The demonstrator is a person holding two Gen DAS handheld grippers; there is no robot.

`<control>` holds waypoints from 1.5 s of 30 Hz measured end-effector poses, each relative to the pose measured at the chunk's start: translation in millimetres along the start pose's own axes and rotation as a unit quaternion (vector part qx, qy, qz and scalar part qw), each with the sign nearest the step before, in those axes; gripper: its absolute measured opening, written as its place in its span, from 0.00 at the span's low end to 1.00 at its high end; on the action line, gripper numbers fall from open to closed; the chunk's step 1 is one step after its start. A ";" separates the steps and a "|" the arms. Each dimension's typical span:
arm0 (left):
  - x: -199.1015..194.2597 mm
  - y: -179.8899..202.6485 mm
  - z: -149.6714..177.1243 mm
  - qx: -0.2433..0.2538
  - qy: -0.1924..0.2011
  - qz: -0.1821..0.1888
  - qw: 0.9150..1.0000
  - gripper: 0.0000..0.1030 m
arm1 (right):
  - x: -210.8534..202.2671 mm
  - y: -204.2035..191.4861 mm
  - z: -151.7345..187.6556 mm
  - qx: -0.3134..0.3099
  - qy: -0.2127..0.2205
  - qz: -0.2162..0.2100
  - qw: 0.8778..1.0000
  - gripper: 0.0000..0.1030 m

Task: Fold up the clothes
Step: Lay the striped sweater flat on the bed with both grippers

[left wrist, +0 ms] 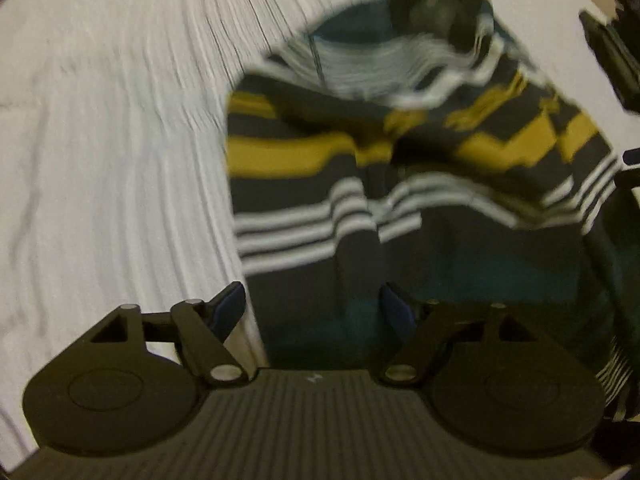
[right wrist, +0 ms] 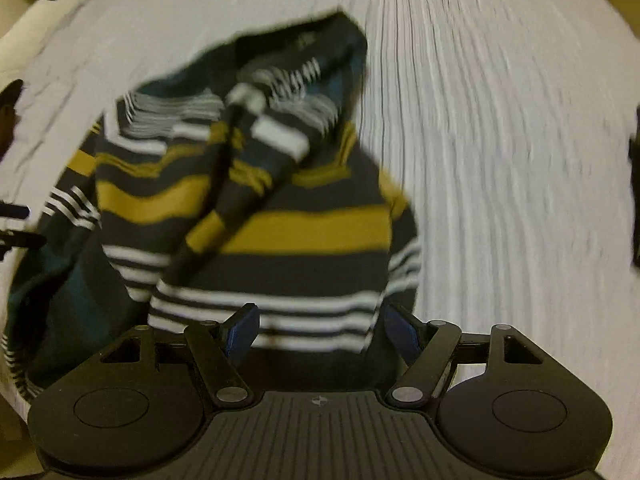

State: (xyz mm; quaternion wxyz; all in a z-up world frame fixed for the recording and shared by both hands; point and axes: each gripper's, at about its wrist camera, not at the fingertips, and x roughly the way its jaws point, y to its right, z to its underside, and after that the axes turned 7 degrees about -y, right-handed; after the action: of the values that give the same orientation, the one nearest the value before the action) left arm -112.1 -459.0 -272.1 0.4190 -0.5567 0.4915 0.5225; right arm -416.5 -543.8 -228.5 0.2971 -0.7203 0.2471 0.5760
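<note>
A white bed sheet (left wrist: 112,152) fills most of both views, rumpled into fine creases and blurred into streaks. In the right wrist view the sheet (right wrist: 500,140) covers the right side of the frame, and pale cream bedding or cushions (right wrist: 36,20), too blurred to tell which, sit at the upper left corner. The light is dim and yellowish.

White ribbed bedcover (left wrist: 120,140) (probably bed) carries rumpled striped sweater (left wrist: 400,184).

No text, label, brand or number could be read in either view; both were blurred, and a pale patch inside the striped sweater's (right wrist: 256,208) collar stayed illegible.
</note>
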 end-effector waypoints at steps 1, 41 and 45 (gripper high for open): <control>7.9 2.6 1.0 0.012 -0.007 0.002 1.000 0.58 | 12.7 -3.2 -0.1 0.007 -0.008 -0.001 1.000 0.70; -1.3 -11.6 98.8 0.025 -0.050 0.091 0.994 0.46 | -54.0 18.4 99.9 0.081 -0.014 -0.004 0.997 0.71; 2.8 -8.8 104.9 -0.002 -0.037 0.129 0.991 0.40 | -46.0 0.9 135.9 0.078 -0.043 -0.046 0.995 0.71</control>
State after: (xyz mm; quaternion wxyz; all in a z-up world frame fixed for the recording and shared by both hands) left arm -121.3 -355.0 -286.1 0.3651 -0.4698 0.5422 0.5933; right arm -519.9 -447.0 -205.4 0.3886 -0.6799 0.2452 0.5715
